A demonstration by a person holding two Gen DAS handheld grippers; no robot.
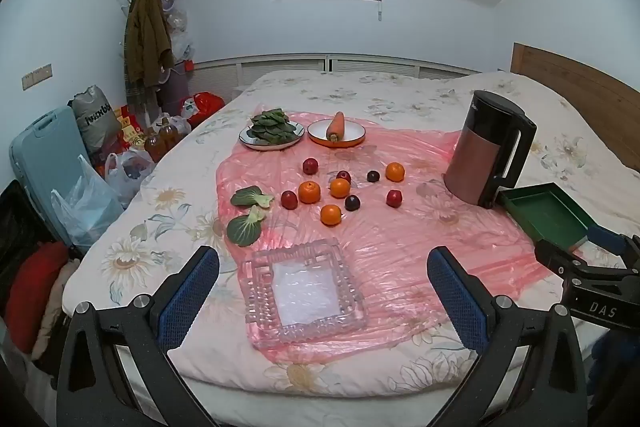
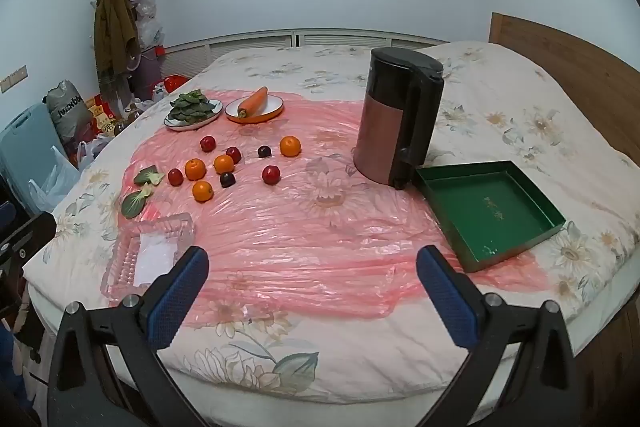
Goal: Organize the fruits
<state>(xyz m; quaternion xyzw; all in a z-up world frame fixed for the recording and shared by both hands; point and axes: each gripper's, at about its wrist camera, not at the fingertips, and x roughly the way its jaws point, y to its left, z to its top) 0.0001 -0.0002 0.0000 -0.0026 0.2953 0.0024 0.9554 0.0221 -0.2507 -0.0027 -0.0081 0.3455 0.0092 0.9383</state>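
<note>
Pink plastic sheet (image 2: 304, 227) on floral bedspread (image 2: 500, 99) — green tray (image 2: 486, 211) (orange and dark-red fruit).

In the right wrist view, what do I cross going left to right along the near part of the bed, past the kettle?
Clear glass tray → loose bok choy leaves → cluster of oranges and plums → kettle → green tray.

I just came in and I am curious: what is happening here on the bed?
A person holds two grippers over a bed covered with a pink plastic sheet. The left gripper and right gripper are both open and hold nothing. Oranges and red and dark plums lie loose on the sheet. The glass tray and green tray hold no fruit, so sorting has not started.
</note>
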